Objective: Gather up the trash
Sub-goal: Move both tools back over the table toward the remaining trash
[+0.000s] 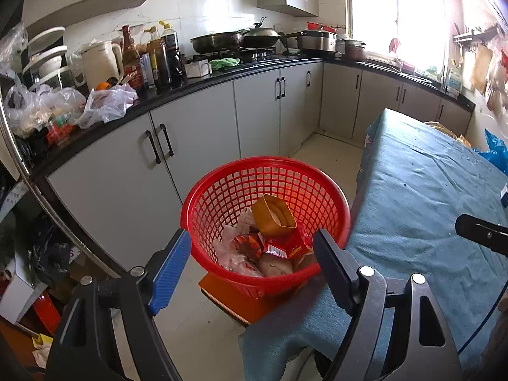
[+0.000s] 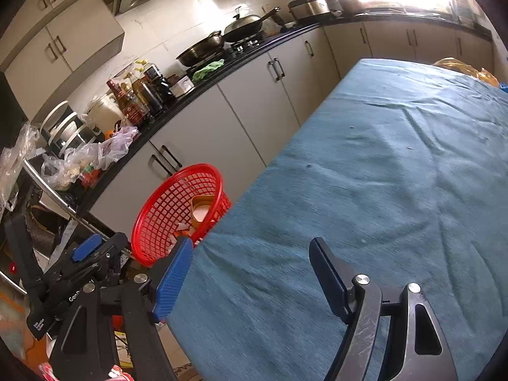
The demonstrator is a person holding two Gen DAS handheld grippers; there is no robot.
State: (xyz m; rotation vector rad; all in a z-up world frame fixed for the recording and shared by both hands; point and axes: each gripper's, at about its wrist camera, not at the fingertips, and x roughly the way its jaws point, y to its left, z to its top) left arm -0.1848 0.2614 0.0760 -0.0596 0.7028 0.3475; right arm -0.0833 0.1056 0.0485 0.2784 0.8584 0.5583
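A red mesh basket (image 1: 263,160) stands on something orange beside the table, at its left edge. Inside lie a yellow-brown tub (image 1: 273,219), red snack wrappers (image 1: 282,247) and crumpled white paper (image 1: 233,254). My left gripper (image 1: 254,249) hangs open just in front of the basket, nothing between its fingers. In the right wrist view the basket (image 2: 158,216) is at the left, and the left gripper (image 2: 85,254) shows below it. My right gripper (image 2: 250,266) is open over the table's blue cloth (image 2: 381,174), holding nothing. No loose trash shows on the cloth.
A black counter (image 1: 197,85) over grey cabinets curves along the wall, crowded with bottles (image 1: 158,54), a kettle, plastic bags (image 1: 104,104) and pans on a stove. A yellow bag (image 2: 460,66) and a blue bag (image 1: 495,152) sit at the table's far end. Clutter lines the floor at left.
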